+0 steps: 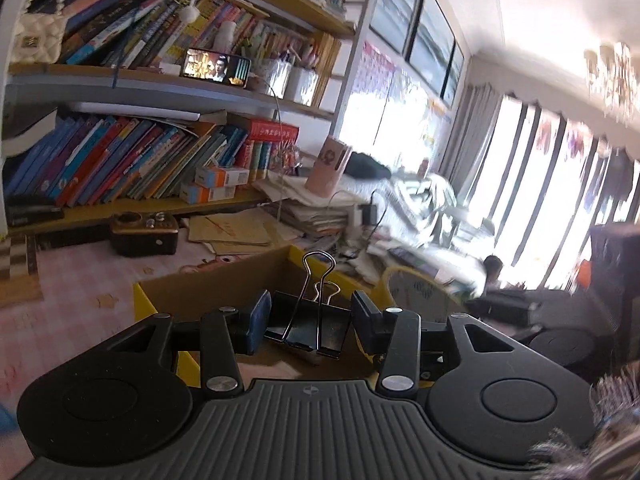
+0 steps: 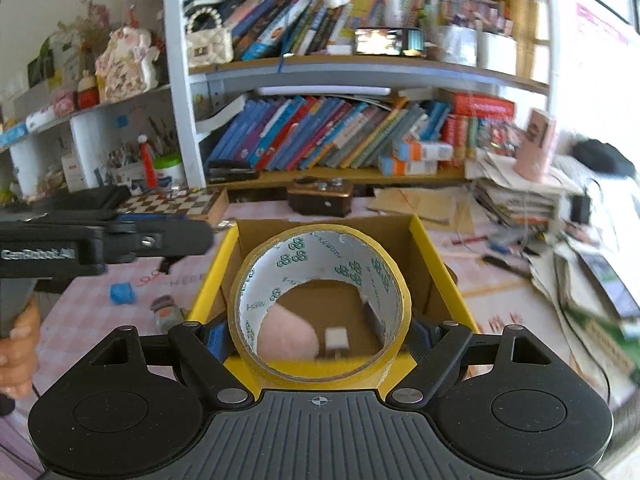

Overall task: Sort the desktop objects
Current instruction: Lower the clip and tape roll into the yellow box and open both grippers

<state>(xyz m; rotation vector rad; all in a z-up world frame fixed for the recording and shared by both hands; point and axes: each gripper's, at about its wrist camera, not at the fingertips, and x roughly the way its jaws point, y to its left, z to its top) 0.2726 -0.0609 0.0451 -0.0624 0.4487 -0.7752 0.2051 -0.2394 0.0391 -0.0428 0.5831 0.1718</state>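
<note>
A black binder clip [image 1: 310, 326] with steel wire handles sits between the pads of my left gripper [image 1: 310, 322], which is shut on it, above the near part of a yellow-rimmed cardboard box [image 1: 144, 304]. In the right wrist view my right gripper [image 2: 318, 340] is shut on a yellow tape roll [image 2: 320, 304] held upright over the same box [image 2: 434, 256]. A pink lump [image 2: 286, 336] and a small white plug [image 2: 335, 340] lie inside the box, seen through the roll. The left gripper's body [image 2: 104, 240] and the hand holding it appear at the left edge.
A brown radio [image 2: 320, 200] stands behind the box, before a full bookshelf [image 2: 340, 136]. A chessboard [image 2: 176, 202] lies at the left. Paper stacks [image 2: 516, 196], cables and pens crowd the right side. A blue scrap [image 2: 122, 293] and a small jar [image 2: 168, 310] lie left of the box.
</note>
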